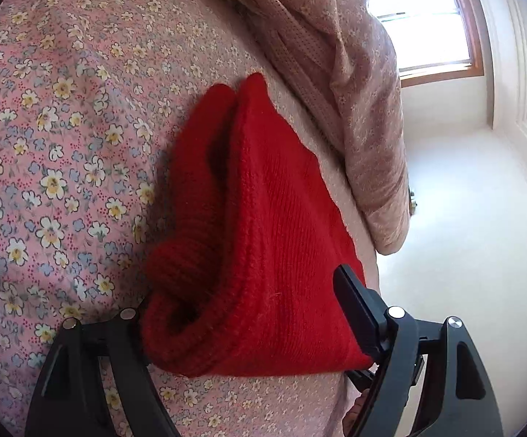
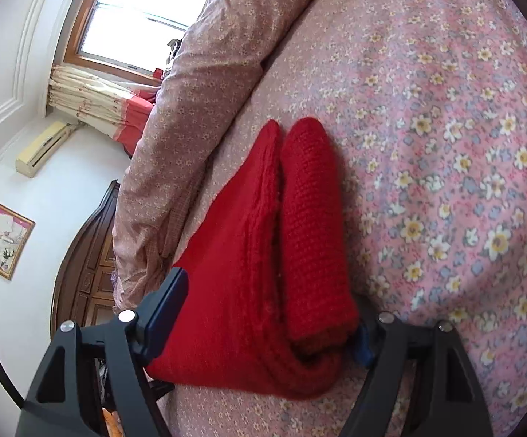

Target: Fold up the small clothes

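A red knitted garment [image 1: 263, 218] lies folded in thick layers on the pink floral bed sheet [image 1: 63, 127]. My left gripper [image 1: 245, 302] straddles its near ribbed edge. The right finger [image 1: 354, 306] stands just clear of the cloth, and the other finger is hidden behind the rolled hem. In the right wrist view the same red garment [image 2: 263, 236] lies between the wide jaws of my right gripper [image 2: 270, 306]. One black pad [image 2: 165, 309] rests at the garment's left side and a blue pad [image 2: 363, 346] at its right. Both grippers look open, with the cloth resting on the bed.
A bunched floral quilt [image 1: 354, 91] [image 2: 190, 109] lies along the bed just beyond the garment. Past it are a window [image 2: 136, 11], a curtain [image 2: 92, 102], a dark wooden headboard [image 2: 88, 255] and a framed picture [image 2: 1, 236] on the white wall.
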`<action>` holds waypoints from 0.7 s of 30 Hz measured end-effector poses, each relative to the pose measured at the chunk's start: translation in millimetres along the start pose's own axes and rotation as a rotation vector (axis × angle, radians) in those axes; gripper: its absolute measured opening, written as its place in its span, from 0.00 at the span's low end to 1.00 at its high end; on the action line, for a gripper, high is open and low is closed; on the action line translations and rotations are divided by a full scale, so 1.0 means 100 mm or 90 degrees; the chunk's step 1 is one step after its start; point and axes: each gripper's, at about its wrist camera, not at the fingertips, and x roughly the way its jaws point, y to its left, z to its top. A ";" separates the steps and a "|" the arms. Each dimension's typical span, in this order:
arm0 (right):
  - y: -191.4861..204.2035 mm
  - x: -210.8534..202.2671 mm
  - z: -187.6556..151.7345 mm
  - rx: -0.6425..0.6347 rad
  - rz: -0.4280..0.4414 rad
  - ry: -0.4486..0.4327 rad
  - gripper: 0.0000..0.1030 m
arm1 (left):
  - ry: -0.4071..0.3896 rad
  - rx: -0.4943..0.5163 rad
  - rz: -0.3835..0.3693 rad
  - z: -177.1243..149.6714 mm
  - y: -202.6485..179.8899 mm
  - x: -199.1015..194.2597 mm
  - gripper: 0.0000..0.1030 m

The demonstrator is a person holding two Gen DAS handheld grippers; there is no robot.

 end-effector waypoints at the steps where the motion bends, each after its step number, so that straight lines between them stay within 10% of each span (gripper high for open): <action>1: 0.05 0.06 0.01 0.000 -0.002 0.004 0.79 | -0.001 0.000 -0.003 0.01 -0.01 0.01 0.72; 10: 0.12 0.22 -0.06 0.017 0.025 0.018 0.76 | -0.016 -0.033 -0.016 0.04 0.22 -0.26 0.65; 12: 0.13 0.24 -0.05 0.010 0.016 0.018 0.70 | -0.024 -0.020 0.011 0.03 0.25 -0.30 0.42; 14: 0.14 0.29 -0.05 -0.003 -0.023 0.024 0.37 | -0.022 -0.013 0.053 0.03 0.30 -0.30 0.26; 21: -0.01 0.28 -0.05 0.018 -0.020 0.021 0.23 | -0.037 -0.021 0.028 -0.06 0.31 -0.46 0.17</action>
